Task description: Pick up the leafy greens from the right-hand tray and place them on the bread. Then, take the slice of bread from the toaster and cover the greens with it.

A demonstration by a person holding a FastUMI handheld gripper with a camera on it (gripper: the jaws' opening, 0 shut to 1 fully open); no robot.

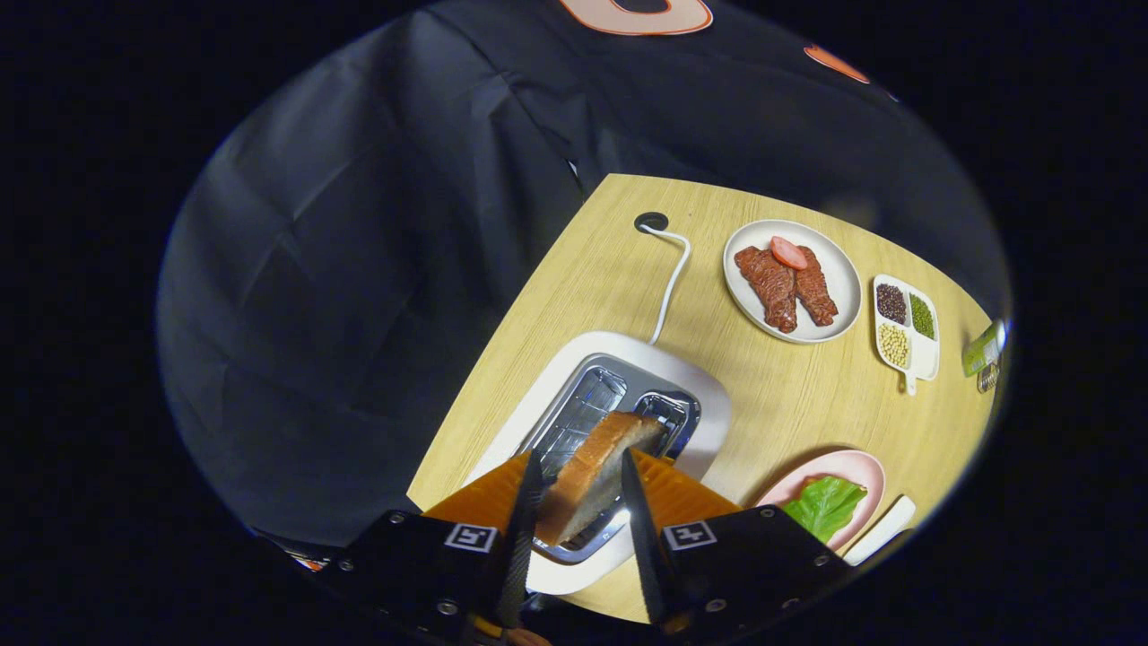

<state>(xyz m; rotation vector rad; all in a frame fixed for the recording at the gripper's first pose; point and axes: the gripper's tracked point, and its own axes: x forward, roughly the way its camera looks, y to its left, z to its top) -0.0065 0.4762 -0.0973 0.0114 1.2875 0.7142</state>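
Observation:
My gripper (581,468) is shut on a slice of bread (594,474), which stands on edge between the two fingers, lifted above the white toaster (708,404). The toaster's two metal slots lie open below the slice. To the right of the fingers, a pink plate (859,468) carries a green leaf (825,505); whatever lies beneath the leaf is hidden by it and by my gripper's body.
The toaster's white cord (668,287) runs to a grommet hole in the wooden table (771,395). Beyond the toaster stands a white plate (834,269) with meat slices, then a small divided dish of beans (906,334). A white tray edge (883,528) lies beside the pink plate.

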